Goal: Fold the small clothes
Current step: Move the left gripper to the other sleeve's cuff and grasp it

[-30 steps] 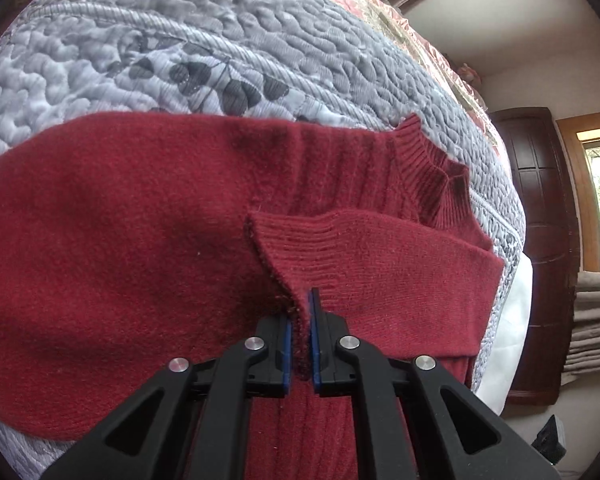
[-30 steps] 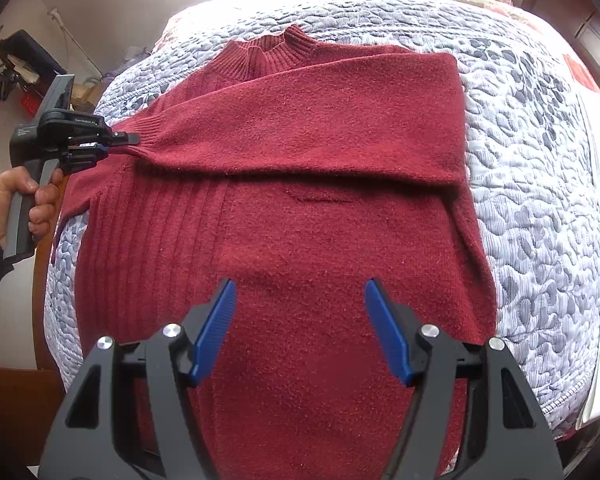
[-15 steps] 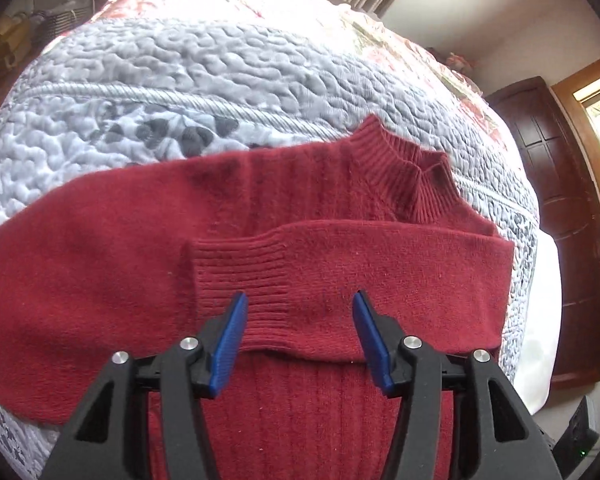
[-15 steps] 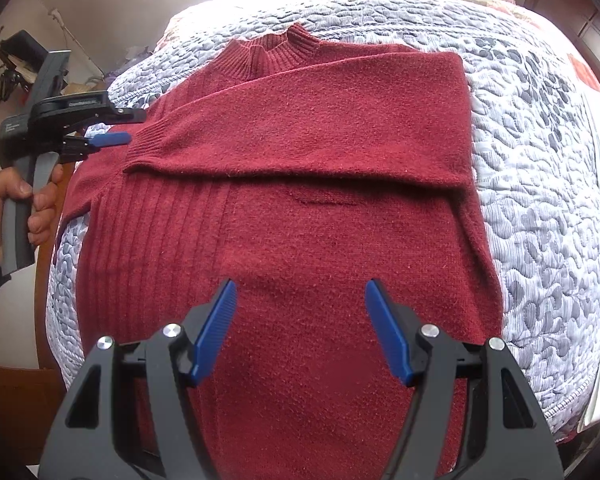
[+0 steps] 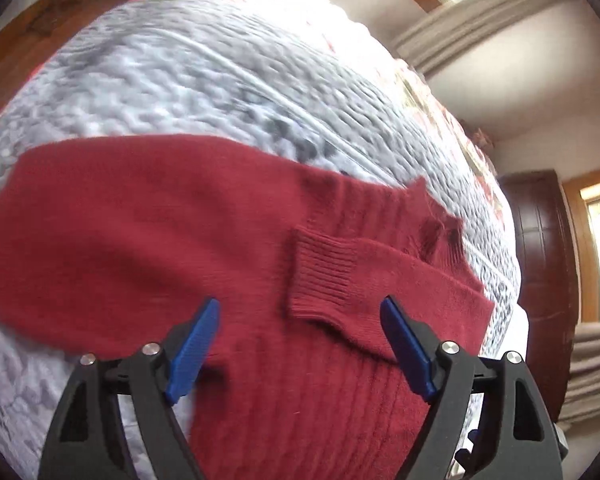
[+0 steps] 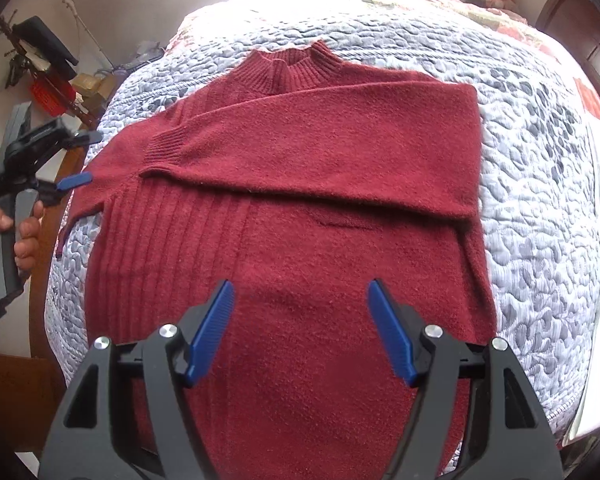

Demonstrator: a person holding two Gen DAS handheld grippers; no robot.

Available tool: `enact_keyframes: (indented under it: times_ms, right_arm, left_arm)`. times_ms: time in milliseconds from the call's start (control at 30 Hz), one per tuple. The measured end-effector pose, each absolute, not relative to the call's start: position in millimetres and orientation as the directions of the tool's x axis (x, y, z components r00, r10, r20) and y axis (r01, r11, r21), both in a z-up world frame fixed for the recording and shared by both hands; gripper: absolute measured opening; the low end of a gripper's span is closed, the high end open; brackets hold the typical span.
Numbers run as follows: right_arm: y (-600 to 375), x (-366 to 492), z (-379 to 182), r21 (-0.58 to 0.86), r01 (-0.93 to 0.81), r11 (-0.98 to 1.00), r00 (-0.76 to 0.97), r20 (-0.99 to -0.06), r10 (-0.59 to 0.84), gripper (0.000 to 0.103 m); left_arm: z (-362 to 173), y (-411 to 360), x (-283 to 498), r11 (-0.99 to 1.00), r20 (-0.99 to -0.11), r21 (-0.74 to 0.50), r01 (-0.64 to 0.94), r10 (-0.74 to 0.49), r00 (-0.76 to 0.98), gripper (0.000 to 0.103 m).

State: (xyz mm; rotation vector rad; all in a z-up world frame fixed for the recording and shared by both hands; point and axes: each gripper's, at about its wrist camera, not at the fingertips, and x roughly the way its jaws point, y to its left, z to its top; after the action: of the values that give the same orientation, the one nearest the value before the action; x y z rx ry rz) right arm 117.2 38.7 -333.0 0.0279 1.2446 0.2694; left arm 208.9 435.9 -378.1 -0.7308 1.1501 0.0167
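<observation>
A dark red knit sweater [image 6: 300,208] lies flat on the grey quilted bed, collar [image 6: 296,66] toward the far side. One sleeve is folded across the chest; its ribbed cuff [image 6: 166,150] rests near the opposite shoulder and shows as the cuff [image 5: 324,276] in the left wrist view. The other sleeve [image 5: 120,220] stretches out to the left. My left gripper [image 5: 300,344] is open, hovering just short of the cuff, holding nothing; the left gripper [image 6: 74,160] also shows at the bed's left side. My right gripper [image 6: 302,328] is open above the sweater's lower body.
The grey quilt [image 6: 540,200] covers the bed around the sweater. A hand [image 6: 16,236] grips the left tool's handle. Clutter and boxes [image 6: 60,84] stand beside the bed at left. A dark wooden door [image 5: 540,260] and curtains [image 5: 480,20] lie beyond the bed.
My left gripper opened, let the sleeve cuff drop onto the sweater's chest, and pulled back to the left. The right gripper has stayed still and open.
</observation>
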Motion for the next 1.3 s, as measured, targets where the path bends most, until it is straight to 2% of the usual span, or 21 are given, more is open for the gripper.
enact_keyframes:
  times_ms: [167, 267, 367, 500, 733, 767, 800, 833, 867, 900, 1000, 1167, 1300]
  right_arm:
    - [85.0, 124.9, -331.5, 0.173, -0.283, 0.943, 0.266, -0.931, 0.250, 0.070]
    - [112.7, 123.5, -333.9, 0.174, -0.328, 0.928, 0.239, -0.936, 0.260, 0.070]
    - [135.2, 118.7, -338.7, 0.167, -0.370, 0.914, 0.212, -0.943, 0.258, 0.070]
    - [157.1, 112.8, -342.2, 0.149, -0.408, 0.901, 0.191, -0.951, 0.244, 0.070]
    - [167.6, 111.4, -345.0, 0.131, -0.419, 0.899, 0.187, -0.956, 0.226, 0.071]
    - [167.4, 112.0, -345.4, 0.129, -0.420, 0.899, 0.186, -0.957, 0.224, 0.071]
    - [166.9, 112.7, -345.6, 0.126, -0.420, 0.899, 0.186, -0.957, 0.221, 0.071]
    - [166.4, 113.0, -345.5, 0.126, -0.419, 0.899, 0.186, -0.957, 0.221, 0.071]
    - [165.3, 113.2, -345.3, 0.127, -0.418, 0.900, 0.187, -0.957, 0.222, 0.071]
    - [163.9, 113.5, -344.8, 0.128, -0.416, 0.900, 0.187, -0.957, 0.222, 0.071]
    - [162.2, 112.4, -344.2, 0.126, -0.417, 0.900, 0.189, -0.957, 0.221, 0.071]
    - [157.5, 108.7, -338.8, 0.129, -0.409, 0.903, 0.195, -0.955, 0.225, 0.071]
    - [153.5, 105.2, -331.0, 0.134, -0.406, 0.904, 0.205, -0.950, 0.233, 0.071]
  left_arm:
    - [-399.0, 577.2, 120.6, 0.558, -0.846, -0.508, -0.656, -0.178, 0.503, 0.087]
    - [-424.8, 654.7, 70.7, 0.384, -0.848, -0.513, -0.767, -0.088, 0.523, 0.086]
    - [-461.9, 712.1, 38.6, 0.216, -0.859, -0.509, -0.833, -0.069, 0.507, 0.085]
    - [-500.4, 743.0, 26.5, 0.080, -0.842, -0.539, -0.839, -0.084, 0.533, 0.085]
    - [-529.8, 757.7, 35.8, 0.045, -0.861, -0.506, -0.861, -0.083, 0.501, 0.085]
    - [-529.9, 757.6, 38.2, 0.054, -0.868, -0.494, -0.868, -0.080, 0.489, 0.079]
    - [-529.7, 758.0, 39.8, 0.067, -0.879, -0.476, -0.877, -0.076, 0.471, 0.064]
    - [-529.8, 759.0, 40.4, 0.078, -0.887, -0.460, -0.884, -0.076, 0.455, 0.055]
    - [-530.7, 760.2, 40.4, 0.077, -0.888, -0.458, -0.886, -0.078, 0.452, 0.038]
    - [-530.7, 760.9, 39.1, 0.072, -0.887, -0.460, -0.885, -0.082, 0.454, 0.029]
    - [-527.6, 761.9, 36.5, 0.093, -0.888, -0.459, -0.883, -0.066, 0.455, 0.012]
    - [-494.0, 757.1, 38.1, 0.161, -0.864, -0.497, -0.853, 0.003, 0.504, 0.009]
    - [-428.2, 739.0, 52.8, 0.277, -0.803, -0.558, -0.782, 0.059, 0.593, 0.008]
